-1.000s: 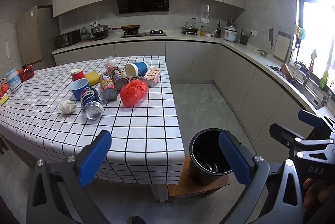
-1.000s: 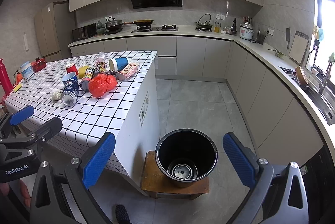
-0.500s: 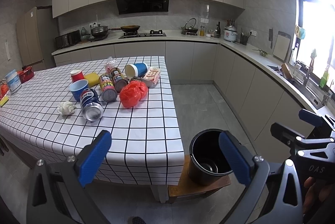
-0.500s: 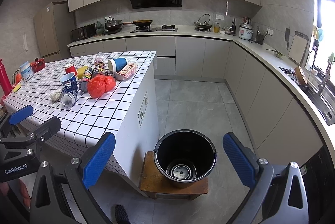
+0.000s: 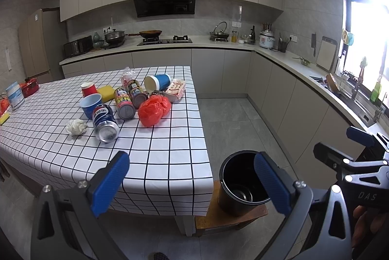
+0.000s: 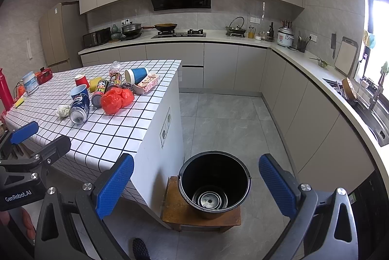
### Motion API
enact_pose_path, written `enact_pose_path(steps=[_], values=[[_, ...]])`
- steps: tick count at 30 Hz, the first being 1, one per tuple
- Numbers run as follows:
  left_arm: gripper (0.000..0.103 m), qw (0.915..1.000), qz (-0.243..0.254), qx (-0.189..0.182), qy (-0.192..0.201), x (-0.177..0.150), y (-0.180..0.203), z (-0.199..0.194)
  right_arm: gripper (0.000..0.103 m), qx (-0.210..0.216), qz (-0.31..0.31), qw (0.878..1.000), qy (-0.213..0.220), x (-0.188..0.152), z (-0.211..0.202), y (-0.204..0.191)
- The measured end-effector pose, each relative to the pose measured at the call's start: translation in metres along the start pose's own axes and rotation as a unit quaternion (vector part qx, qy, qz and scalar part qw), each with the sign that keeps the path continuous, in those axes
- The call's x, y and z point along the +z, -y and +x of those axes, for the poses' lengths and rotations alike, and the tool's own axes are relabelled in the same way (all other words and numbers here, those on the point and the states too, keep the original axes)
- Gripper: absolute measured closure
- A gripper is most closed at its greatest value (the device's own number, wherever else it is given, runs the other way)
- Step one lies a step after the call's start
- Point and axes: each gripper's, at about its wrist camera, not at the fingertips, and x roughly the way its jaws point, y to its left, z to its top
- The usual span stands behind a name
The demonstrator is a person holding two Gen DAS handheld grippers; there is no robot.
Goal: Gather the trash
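On checked tablecloth [image 5: 167, 153]: crumpled red bag [image 5: 153, 110], dented cans; both grippers spread wide, empty.

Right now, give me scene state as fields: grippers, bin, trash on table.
left gripper: open, empty, held short of the table
right gripper: open, empty, facing the bin
bin: black bucket on a low wooden stool beside the table end; a can already lies inside
table: checked cloth
trash on table: Pepsi can on its side, red plastic bag, crumpled tissue, tipped blue cup
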Motion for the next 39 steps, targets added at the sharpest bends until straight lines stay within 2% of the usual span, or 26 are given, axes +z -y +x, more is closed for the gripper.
enact_pose_path(steps=[39], values=[[0.0,1.0,-0.002,0.004,0.001,0.0033,-0.0008,0.0023,0.0,-0.003,-0.001,1.0,0.0,0.005,-0.0007,0.0013]])
